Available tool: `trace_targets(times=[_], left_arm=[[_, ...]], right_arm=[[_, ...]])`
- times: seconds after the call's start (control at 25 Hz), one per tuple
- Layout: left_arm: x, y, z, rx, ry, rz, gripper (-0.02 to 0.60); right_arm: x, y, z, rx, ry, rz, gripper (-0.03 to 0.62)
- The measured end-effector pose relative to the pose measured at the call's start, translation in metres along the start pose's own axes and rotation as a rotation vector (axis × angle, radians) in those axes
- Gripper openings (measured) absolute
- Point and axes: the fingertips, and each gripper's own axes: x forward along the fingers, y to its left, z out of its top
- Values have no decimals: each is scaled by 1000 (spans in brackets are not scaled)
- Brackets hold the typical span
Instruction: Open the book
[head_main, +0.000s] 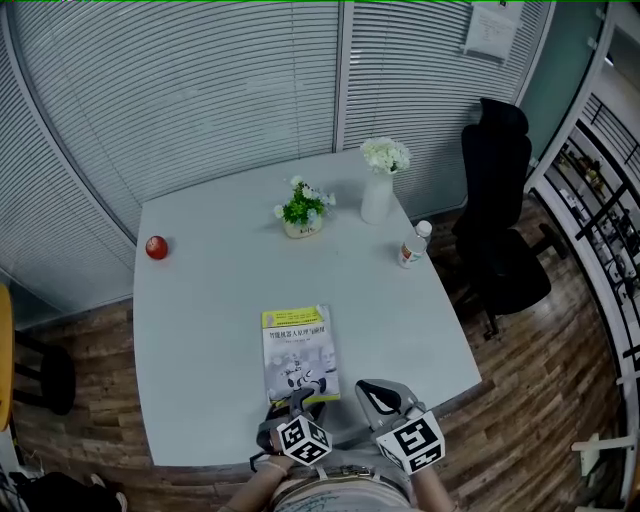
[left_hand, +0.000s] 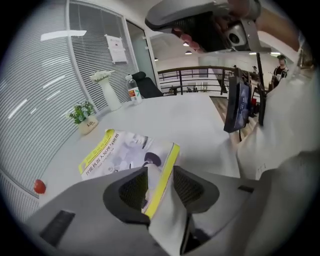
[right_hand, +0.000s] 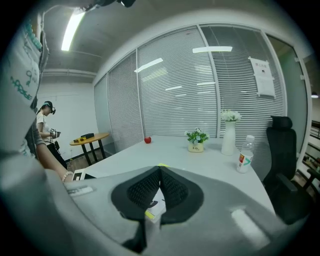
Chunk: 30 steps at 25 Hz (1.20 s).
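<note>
Nearest us, the left gripper (left_hand: 160, 175): jaws spread, with the book's (head_main: 298, 352) yellow near edge standing between them and the pads not clamped on it. The right gripper (right_hand: 160, 172) is just beside it, jaws pressed together at the tips, pinching nothing. We note the book lies flat and closed, cover up, on the grey table (head_main: 210, 280) near its front edge.
</note>
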Motion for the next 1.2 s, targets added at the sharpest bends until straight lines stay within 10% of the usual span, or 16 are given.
trace_targets(times=[0.36,1.2], left_arm=[[14,-4,1,45,38,-41,160],[-7,15,10,-282,-126,-107,156]], right_arm=[[5,-12,-1,21,11,-3,3],[13,-2,12,-3,-46,53,3]])
